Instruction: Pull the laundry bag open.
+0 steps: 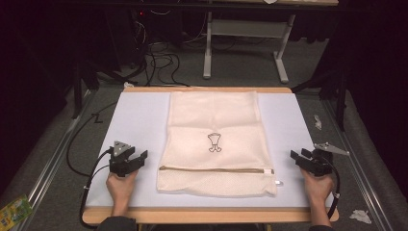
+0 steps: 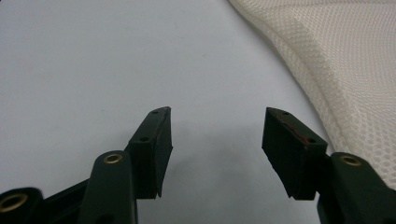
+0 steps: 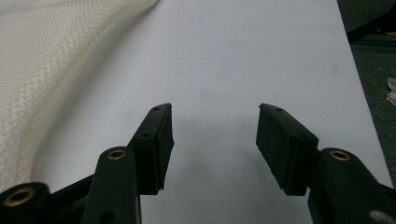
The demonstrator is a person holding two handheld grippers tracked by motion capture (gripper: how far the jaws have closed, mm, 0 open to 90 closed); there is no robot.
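A cream mesh laundry bag (image 1: 215, 139) lies flat in the middle of the white table mat (image 1: 139, 120), with a small black drawing on it and a brown zipper (image 1: 216, 169) across its near end. The zipper's white pull tab (image 1: 278, 183) sticks out at the bag's near right corner. My left gripper (image 1: 142, 157) rests open on the mat just left of the bag, empty. The bag's mesh edge (image 2: 336, 70) shows to the right of my left gripper (image 2: 217, 135). My right gripper (image 1: 295, 156) rests open right of the bag, empty, with the bag's mesh (image 3: 42, 70) at the left of my right gripper (image 3: 215, 135).
The wooden table edge (image 1: 207, 214) runs along the front. Beyond the table stand a grey metal frame (image 1: 245, 29) and loose cables (image 1: 159, 60) on the floor. A green packet (image 1: 13, 210) lies on the floor at left, crumpled paper (image 1: 361, 215) at right.
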